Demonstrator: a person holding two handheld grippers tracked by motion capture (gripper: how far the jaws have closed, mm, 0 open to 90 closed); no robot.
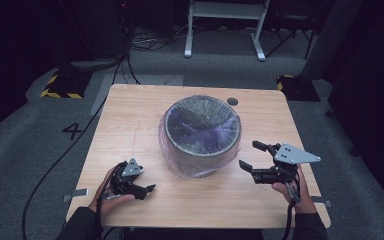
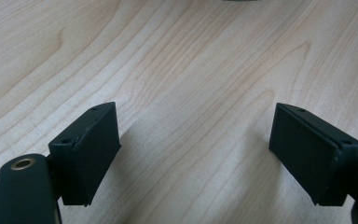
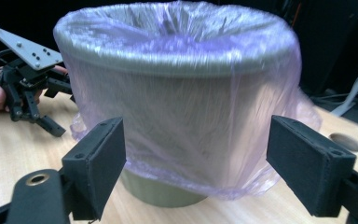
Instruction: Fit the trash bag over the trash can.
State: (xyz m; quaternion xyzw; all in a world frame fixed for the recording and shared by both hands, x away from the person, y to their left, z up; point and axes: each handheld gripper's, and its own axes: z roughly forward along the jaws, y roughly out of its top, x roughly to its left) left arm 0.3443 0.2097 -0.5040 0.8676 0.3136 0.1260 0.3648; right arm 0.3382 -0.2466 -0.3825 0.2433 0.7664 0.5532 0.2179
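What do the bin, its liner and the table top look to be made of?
Bin: probably plastic, smooth matt grey-green wall. Liner: thin translucent lilac plastic film, creased, shiny, folded over the rim. Table: pale wood or wood-look laminate; grain lines show, low sheen.

Pale wood-grain counter (image 1: pixel 130 125), light tan with fine darker streaks. Grey-green bin (image 1: pixel 202 131) at the middle, dark inside, wrapped in a translucent lilac bag (image 3: pixel 186 116) with whitish creases. Black left hand-held gripper (image 1: pixel 147 189) with a grey plate, near left; black pads (image 2: pixel 98 144), brass-coloured rivet (image 2: pixel 23 163). Black right hand-held gripper (image 1: pixel 252 156), near right, grey plate on top too. Grey floor (image 1: pixel 30 130) with a black "4" (image 1: pixel 72 131); yellow-and-black striped blocks (image 1: pixel 62 86) far left and far right.
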